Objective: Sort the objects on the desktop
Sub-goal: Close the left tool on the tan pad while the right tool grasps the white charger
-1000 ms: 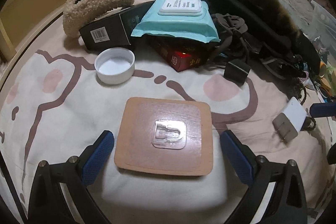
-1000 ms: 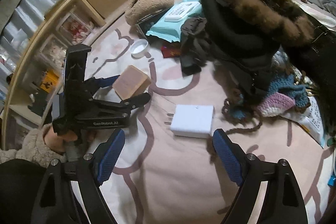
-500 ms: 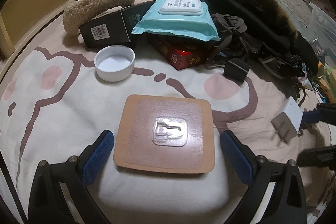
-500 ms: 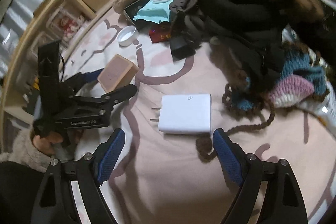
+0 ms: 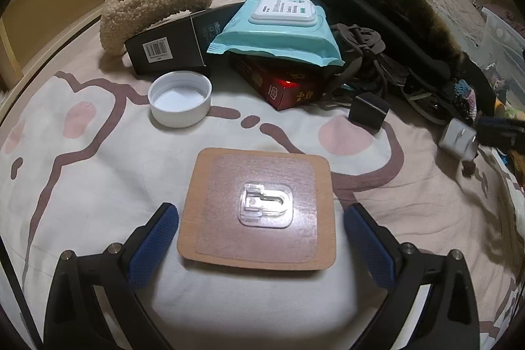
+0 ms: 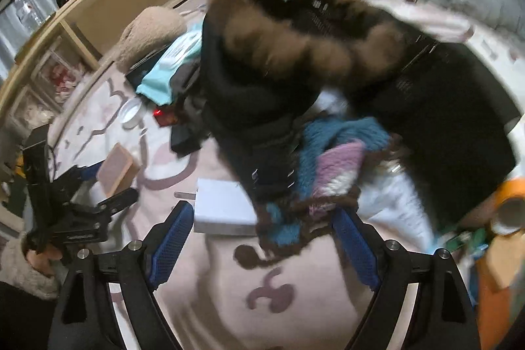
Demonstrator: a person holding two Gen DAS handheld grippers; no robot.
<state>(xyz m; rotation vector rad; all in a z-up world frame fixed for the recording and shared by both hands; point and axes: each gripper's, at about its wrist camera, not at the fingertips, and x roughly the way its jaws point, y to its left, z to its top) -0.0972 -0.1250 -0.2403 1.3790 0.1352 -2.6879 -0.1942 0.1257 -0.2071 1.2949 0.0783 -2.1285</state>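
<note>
A brown square pad (image 5: 262, 209) with a clear plastic hook stuck on it lies flat on the printed sheet. My left gripper (image 5: 261, 228) is open, one blue finger on each side of the pad's near edge, neither touching it. The white plug charger (image 6: 223, 205) lies just ahead of my right gripper (image 6: 262, 235), close to its left finger (image 6: 170, 238). That gripper is open, and a knitted blue and pink piece (image 6: 331, 166) with a brown cord reaches between its fingertips. In the left wrist view the charger (image 5: 457, 138) shows at the far right.
Behind the pad are a white lid (image 5: 179, 102), a black box (image 5: 170, 45), a teal wipes pack (image 5: 279, 28) on a red box (image 5: 282, 84), a plush slipper (image 5: 154, 2) and a small black cube (image 5: 369, 112). A black fur-trimmed coat (image 6: 295, 54) fills the middle. An orange roll (image 6: 508, 205) lies right.
My right gripper has moved in on the white charger and swung right, so the charger now sits by its left finger. The left gripper and the pad have stayed put.
</note>
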